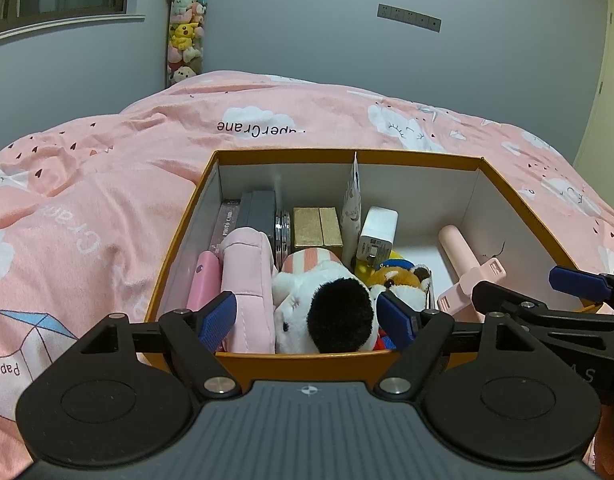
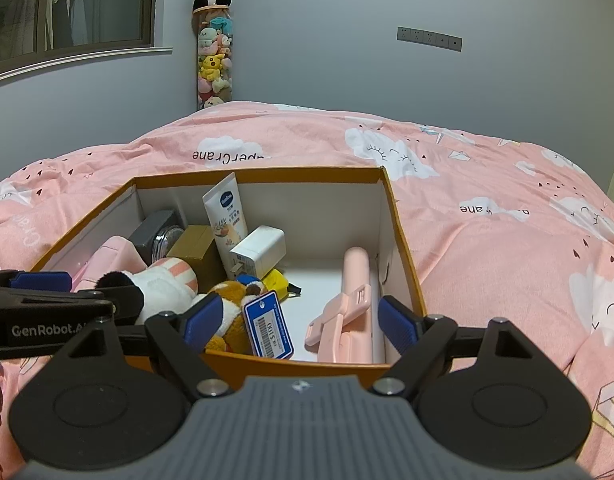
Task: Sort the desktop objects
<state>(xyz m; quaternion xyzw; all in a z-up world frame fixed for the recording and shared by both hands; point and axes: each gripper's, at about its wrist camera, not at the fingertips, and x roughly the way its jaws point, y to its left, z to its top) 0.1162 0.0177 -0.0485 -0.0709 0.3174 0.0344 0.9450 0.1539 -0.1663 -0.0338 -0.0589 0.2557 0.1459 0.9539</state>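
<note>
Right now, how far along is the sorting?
Mostly done, it seems: the box already holds the plush toys, charger, tube, gold box and pink stick. Nothing is in hand; left gripper and right gripper are open. No loose items show on the bedspread.

The box [image 1: 307, 362] has an orange outer wall and rim with a white interior. The bedspread [image 1: 107, 168] is pink, printed with white clouds, small dark hearts and black lettering. The plush toy [image 1: 319, 304] at lower centre of the left wrist view is white with a black patch and a pink-and-white striped part. The second plush [image 2: 233, 300] is orange-brown and white; its tag [image 2: 269, 326] is blue with a white barcode panel. The pouch [image 1: 247, 280] is pale pink. The charger [image 2: 261, 254] is white. The small carton [image 1: 318, 226] is gold. The tube [image 2: 225, 216] is white with a blue logo. The phone holder [image 2: 349, 312] is pale pink. Both grippers' finger pads [image 2: 397, 326] are blue on black bodies. The wall [image 2: 347, 20] is grey-blue.
</note>
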